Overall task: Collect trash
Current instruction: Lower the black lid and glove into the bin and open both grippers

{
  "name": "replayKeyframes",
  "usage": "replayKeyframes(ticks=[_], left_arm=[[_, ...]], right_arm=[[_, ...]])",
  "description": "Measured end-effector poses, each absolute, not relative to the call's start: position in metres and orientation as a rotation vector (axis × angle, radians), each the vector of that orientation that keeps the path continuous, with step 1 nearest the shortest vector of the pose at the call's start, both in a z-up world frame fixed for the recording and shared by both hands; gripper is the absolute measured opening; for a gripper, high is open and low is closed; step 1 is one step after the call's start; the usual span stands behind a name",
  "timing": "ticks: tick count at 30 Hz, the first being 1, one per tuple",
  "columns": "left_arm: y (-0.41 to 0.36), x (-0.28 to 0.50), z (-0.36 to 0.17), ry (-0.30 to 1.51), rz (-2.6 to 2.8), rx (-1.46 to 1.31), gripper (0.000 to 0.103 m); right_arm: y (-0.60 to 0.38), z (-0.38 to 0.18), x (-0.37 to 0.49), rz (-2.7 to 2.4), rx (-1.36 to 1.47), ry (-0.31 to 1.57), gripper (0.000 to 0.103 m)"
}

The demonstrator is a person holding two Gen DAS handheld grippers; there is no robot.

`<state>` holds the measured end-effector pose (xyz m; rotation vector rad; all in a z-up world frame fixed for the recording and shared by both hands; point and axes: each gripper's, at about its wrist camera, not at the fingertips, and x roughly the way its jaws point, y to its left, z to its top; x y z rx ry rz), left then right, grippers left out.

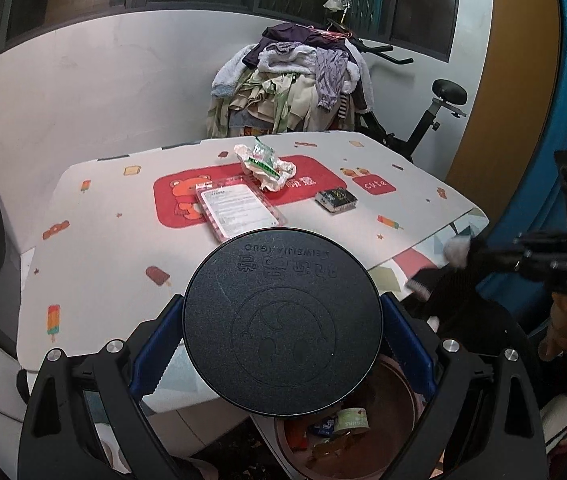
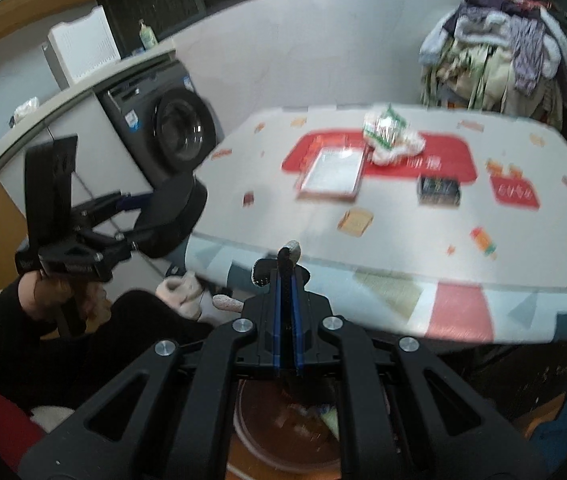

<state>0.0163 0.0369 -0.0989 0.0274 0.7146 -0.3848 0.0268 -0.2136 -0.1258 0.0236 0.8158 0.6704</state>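
My left gripper (image 1: 283, 344) is shut on a round black lid (image 1: 282, 322), held at the table's front edge above a brown trash bin (image 1: 397, 412) with wrappers inside. In the right wrist view the left gripper (image 2: 155, 220) holds the lid (image 2: 175, 216) at the left. My right gripper (image 2: 288, 276) is shut on a black and white sock (image 2: 289, 256) above the bin (image 2: 283, 432). In the left wrist view the right gripper (image 1: 459, 252) shows at the right. On the table lie a crumpled green and white wrapper (image 1: 265, 164), a flat plastic pack (image 1: 239, 208) and a small dark box (image 1: 336, 200).
The table (image 1: 123, 240) has a printed cloth with a red mat (image 1: 171, 200). A washing machine (image 2: 167, 128) stands to the left. A pile of clothes (image 1: 291, 84) on an exercise bike (image 1: 435, 120) stands behind the table.
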Motion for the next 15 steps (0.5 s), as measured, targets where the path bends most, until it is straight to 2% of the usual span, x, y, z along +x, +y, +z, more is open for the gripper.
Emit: replayKeyframes(ticks=[12, 15], left_arm=[[0.035, 0.009, -0.125, 0.755, -0.404, -0.002, 0.092], [0.032, 0.009, -0.129, 0.763, -0.409, 0.003, 0.092]], right_arm=[[-0.194, -0.205, 0.049, 0.672, 0.016, 1.051, 0.009], [-0.193, -0.22, 0.057, 0.652, 0.012, 1.098, 0.012]])
